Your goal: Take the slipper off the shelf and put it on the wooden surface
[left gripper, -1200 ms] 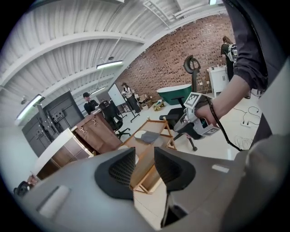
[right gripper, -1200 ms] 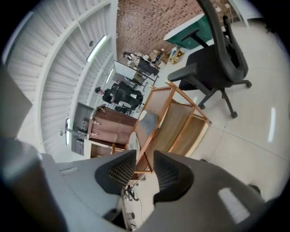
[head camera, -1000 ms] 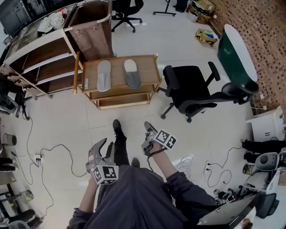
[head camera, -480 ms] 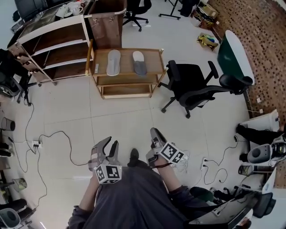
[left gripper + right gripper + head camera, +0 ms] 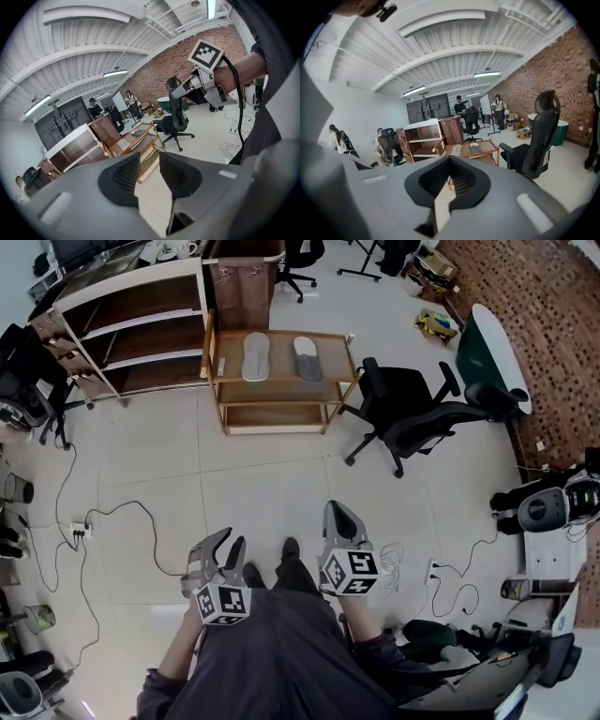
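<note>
Both slippers [image 5: 255, 355] lie atop the wooden trolley [image 5: 281, 360] (placing looks done). Left gripper [image 5: 232, 542] gapes empty; right gripper [image 5: 336, 512], jaws just closing, pinches nothing. Any next move means walking closer.

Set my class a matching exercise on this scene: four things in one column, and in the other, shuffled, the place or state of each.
Things
1. left gripper
2. right gripper
3. light grey slipper
4. black office chair

Places and states
a. on the floor, right of the wooden cart in the head view
b. jaws together
c. lying on the cart's top
d. jaws apart, nothing between them

Pairs: 1-d, 2-b, 3-c, 4-a

Note: the right gripper's jaws have just been closing, with nothing between them.
</note>
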The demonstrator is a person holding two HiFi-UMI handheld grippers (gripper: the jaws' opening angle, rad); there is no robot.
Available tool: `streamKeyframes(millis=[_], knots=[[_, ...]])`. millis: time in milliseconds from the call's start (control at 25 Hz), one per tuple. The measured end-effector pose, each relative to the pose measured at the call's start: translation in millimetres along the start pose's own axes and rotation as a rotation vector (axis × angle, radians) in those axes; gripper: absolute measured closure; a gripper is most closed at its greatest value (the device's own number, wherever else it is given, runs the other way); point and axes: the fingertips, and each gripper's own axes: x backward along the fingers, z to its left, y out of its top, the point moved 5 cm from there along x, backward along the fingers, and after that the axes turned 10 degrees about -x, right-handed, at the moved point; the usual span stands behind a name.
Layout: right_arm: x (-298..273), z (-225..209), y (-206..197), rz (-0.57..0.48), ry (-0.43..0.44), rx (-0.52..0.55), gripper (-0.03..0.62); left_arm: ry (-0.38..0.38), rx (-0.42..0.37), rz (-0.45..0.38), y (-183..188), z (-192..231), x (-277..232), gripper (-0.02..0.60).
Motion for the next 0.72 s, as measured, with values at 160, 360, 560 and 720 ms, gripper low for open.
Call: streamKeyframes(millis=[160, 360, 560, 720], knots=[[12.3, 10.1, -11.6, 0.020, 0.013, -0.021, 0.594, 0.014, 0.048, -0.007, -8.8, 2.0, 18.7, 0.436], [19.4, 21.6, -12.6, 0.016, 0.029, 0.030, 0.594, 0.038, 0.060, -0.013, -14.5, 6.8, 25.9, 0.437], [18.8, 28.0, -12.3, 0.016, 0.033, 0.058, 0.594, 0.029, 0.051, -0.011, -18.5, 4.7, 25.3, 0.442], [19.6, 30.0, -9.8, 0.019, 0.044, 0.058, 0.594, 0.027, 0.047, -0.013, -17.8, 4.4, 25.5, 0.445]])
